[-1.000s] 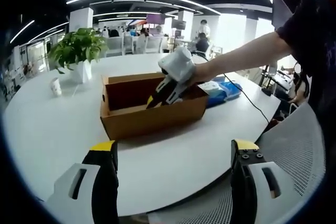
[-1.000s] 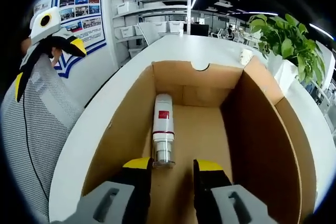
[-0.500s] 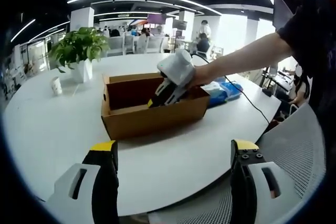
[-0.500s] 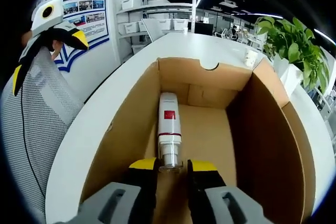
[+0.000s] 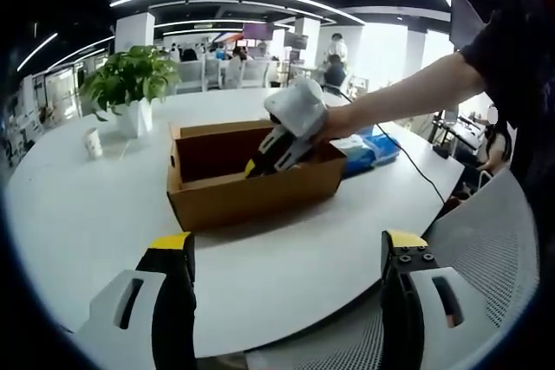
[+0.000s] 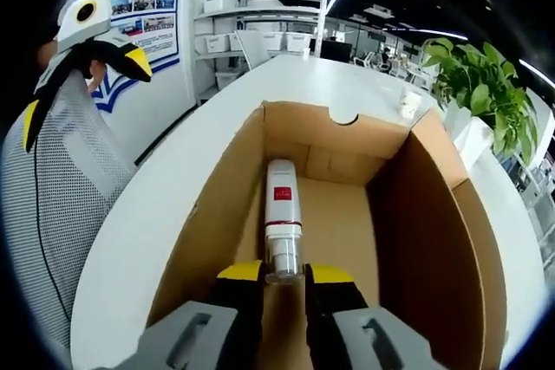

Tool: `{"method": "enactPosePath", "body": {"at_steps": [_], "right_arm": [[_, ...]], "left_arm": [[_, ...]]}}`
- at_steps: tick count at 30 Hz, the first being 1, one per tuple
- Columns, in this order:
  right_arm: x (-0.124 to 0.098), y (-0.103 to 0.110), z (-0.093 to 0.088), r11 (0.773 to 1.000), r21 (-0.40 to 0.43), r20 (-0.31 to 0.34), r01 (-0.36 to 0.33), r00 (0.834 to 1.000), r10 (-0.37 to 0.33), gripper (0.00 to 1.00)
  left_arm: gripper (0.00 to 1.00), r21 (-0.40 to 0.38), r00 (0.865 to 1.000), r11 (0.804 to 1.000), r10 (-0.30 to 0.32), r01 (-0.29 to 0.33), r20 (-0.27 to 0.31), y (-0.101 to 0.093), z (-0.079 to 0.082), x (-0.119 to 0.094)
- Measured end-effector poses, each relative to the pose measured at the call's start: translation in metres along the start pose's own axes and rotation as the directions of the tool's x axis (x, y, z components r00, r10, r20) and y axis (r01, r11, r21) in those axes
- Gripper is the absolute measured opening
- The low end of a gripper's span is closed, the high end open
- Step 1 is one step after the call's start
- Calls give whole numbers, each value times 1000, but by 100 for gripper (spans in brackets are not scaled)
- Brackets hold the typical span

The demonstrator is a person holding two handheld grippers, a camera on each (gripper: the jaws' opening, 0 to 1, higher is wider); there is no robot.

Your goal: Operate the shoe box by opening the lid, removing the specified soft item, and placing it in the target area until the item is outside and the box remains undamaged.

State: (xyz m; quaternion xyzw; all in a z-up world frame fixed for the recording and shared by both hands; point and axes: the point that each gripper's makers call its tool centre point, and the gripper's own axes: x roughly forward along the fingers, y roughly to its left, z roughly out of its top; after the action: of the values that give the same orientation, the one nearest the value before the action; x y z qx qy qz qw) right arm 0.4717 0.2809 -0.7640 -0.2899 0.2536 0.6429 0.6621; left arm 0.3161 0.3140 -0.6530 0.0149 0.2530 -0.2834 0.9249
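Tongs in the right hand reach down into an open cardboard shoe box, their two yellow-tipped jaws drawn narrow around the clear cap end of a white tube with a red label. The jaws look closed on that cap, though actual contact is hard to confirm. The tube lies flat on the box floor, lengthwise, nearer the box's left wall in the right gripper view.

The left tongs hang wide and empty, well back from the box, above the edge of the white counter.

Judging progress: the lid is already open, its flap standing up at the box's far side. The grasp on the item seems to be just being made. Lifting it out and setting it down in the target area is left to do. The box looks undamaged.

The right gripper view gives the inside of the box: the tube, the floor, a half-round notch in the far wall. The left gripper view gives the outside instead, with the whole box on the round counter, the person's bare arm stretching to it, a potted plant, a small white cup and a blue packet just behind the box.
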Motion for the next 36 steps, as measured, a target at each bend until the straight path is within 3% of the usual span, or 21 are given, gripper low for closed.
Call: {"method": "enactPosePath", "body": {"at_steps": [6, 29, 36], "right_arm": [[-4, -1, -1, 999, -29, -8, 23, 1000, -23, 12], [-32, -4, 8, 992, 50, 25, 113, 993, -114, 11], [-41, -1, 5, 992, 31, 15, 123, 992, -124, 11]], "left_arm": [[88, 3, 1000, 1000, -1, 1, 5, 0, 1, 0], [87, 38, 1000, 999, -22, 22, -1, -6, 2, 1], [87, 37, 1000, 999, -25, 25, 7, -6, 4, 1]]}}
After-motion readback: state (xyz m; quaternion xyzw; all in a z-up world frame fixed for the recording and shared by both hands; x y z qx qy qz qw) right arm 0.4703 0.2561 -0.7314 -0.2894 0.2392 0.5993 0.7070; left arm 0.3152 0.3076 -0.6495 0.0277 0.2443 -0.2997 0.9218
